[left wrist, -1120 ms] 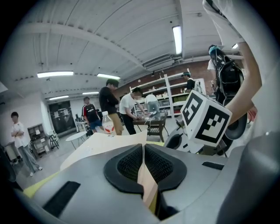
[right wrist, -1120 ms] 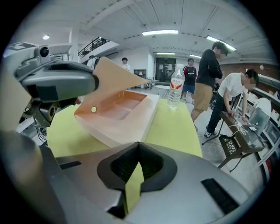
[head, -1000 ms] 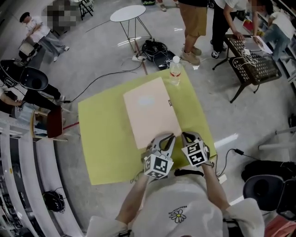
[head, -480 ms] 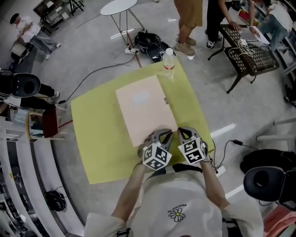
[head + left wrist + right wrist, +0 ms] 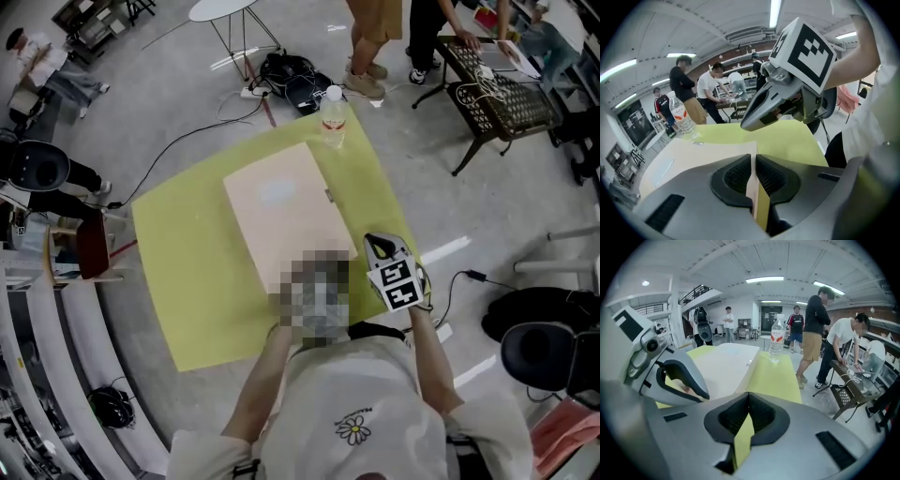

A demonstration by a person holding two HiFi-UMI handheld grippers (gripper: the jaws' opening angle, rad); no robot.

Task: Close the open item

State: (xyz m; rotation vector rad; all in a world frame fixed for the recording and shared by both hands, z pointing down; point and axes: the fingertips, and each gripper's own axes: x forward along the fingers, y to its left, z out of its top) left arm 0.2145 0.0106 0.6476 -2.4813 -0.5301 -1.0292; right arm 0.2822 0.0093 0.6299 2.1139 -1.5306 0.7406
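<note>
A pale pink flat case (image 5: 281,211) lies closed and flat on the yellow-green table (image 5: 187,272). It also shows in the left gripper view (image 5: 689,157) and the right gripper view (image 5: 724,363). My right gripper (image 5: 372,243) hovers just off the case's near right corner, jaws together, nothing between them (image 5: 749,395). A blur patch hides my left gripper in the head view. Its own view shows it low at the case's near edge (image 5: 753,157), pads nearly touching after easing apart a little, nothing held. The two grippers are side by side.
A clear water bottle (image 5: 332,117) stands at the table's far corner. Cables and a dark bag (image 5: 291,80) lie on the floor beyond it. People stand by a black wire table (image 5: 497,98) at the back right. A chair (image 5: 94,248) stands left of the table.
My left gripper has dipped toward the case's near edge and now sits under the blur patch. My right gripper has shifted slightly right. The case has not moved.
</note>
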